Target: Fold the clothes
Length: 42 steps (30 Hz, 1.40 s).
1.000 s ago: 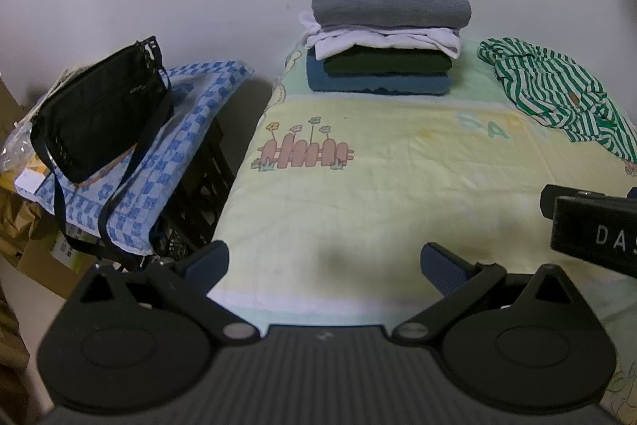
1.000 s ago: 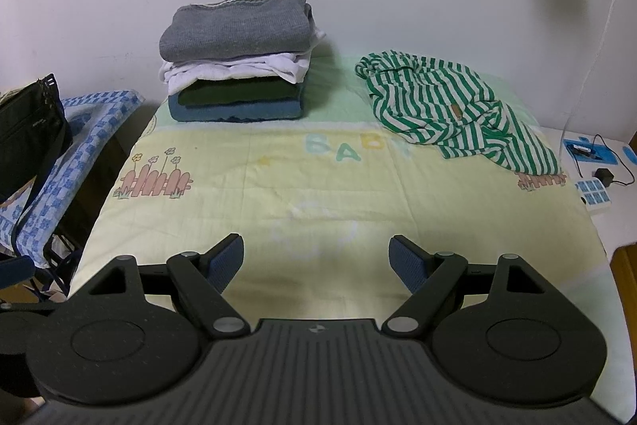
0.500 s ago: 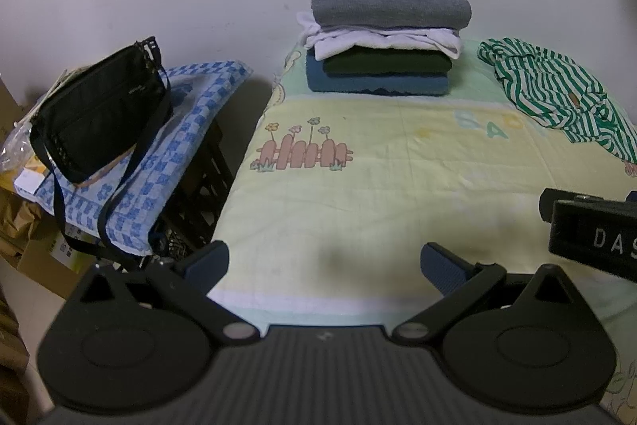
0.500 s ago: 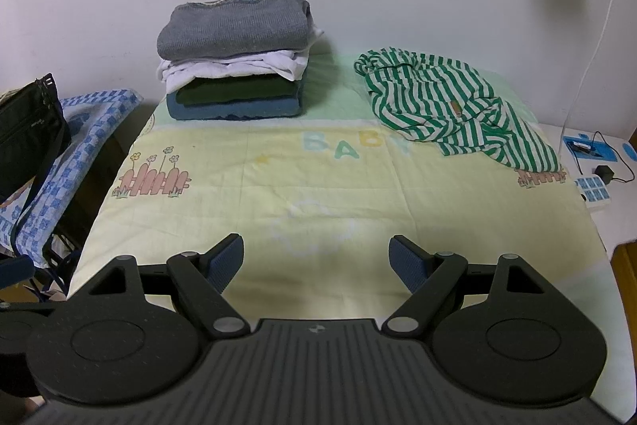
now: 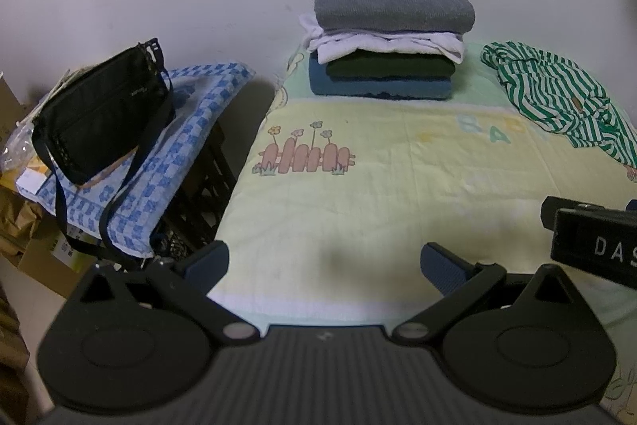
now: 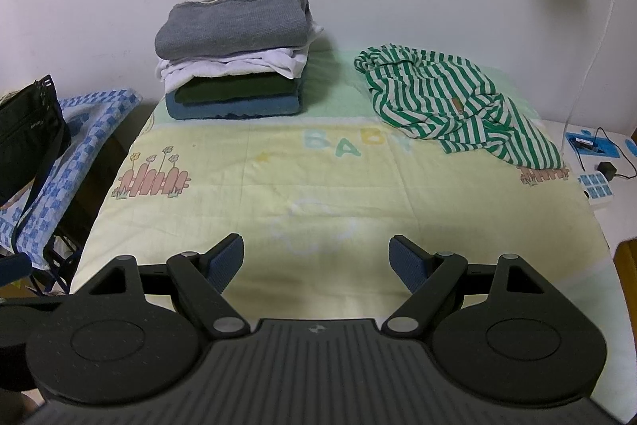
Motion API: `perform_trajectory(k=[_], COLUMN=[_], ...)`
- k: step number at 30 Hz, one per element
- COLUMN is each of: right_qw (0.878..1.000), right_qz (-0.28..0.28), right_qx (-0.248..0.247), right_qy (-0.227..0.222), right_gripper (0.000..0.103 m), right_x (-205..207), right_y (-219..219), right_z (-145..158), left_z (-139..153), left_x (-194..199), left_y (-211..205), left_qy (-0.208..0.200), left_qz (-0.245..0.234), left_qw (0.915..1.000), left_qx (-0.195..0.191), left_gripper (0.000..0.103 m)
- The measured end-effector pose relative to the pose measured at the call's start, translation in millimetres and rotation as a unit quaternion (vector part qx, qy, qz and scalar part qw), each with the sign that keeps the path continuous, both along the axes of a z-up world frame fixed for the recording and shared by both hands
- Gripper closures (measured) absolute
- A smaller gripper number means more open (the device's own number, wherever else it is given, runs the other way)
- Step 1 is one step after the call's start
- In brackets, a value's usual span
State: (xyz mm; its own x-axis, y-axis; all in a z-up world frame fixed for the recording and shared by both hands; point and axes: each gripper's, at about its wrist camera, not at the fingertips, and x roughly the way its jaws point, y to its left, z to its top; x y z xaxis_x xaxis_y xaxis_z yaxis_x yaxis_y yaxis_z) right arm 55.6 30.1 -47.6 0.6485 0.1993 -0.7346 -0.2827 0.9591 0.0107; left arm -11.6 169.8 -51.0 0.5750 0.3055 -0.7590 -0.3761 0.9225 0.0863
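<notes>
A pale yellow baby blanket (image 6: 338, 194) covers the whole work surface. At its far left, against the wall, sits a stack of folded clothes (image 6: 235, 54) (grey knit on top, then white, dark green, blue). To the right, well apart from the stack, the green striped shirt (image 6: 454, 106) lies crumpled and unfolded. Off the left edge, a black bag (image 5: 103, 110) rests on blue checked cloth (image 5: 167, 154). The left gripper (image 5: 324, 265) and right gripper (image 6: 316, 257) hover over the near edge, fingers spread wide, holding nothing.

Crumpled green-striped shirt (image 6: 458, 114) lies beside folded stack (image 6: 235, 54).
</notes>
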Motion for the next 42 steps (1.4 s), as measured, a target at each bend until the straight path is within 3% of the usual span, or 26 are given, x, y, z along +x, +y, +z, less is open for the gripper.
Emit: perform_trajectory(k=[42], right_qw=[1.000], right_qz=[0.003], right_qx=[0.008], right_qy=[0.001], right_gripper=[0.020], right_x=[1.0], right_y=[3.1], right_z=[0.4], left_z=[4.5], left_x=[-3.4], left_y=[1.3], left_qy=[0.000], left_qz=[0.014], left_qw=[0.9999], left_qx=[-0.006], left_gripper=[0.000])
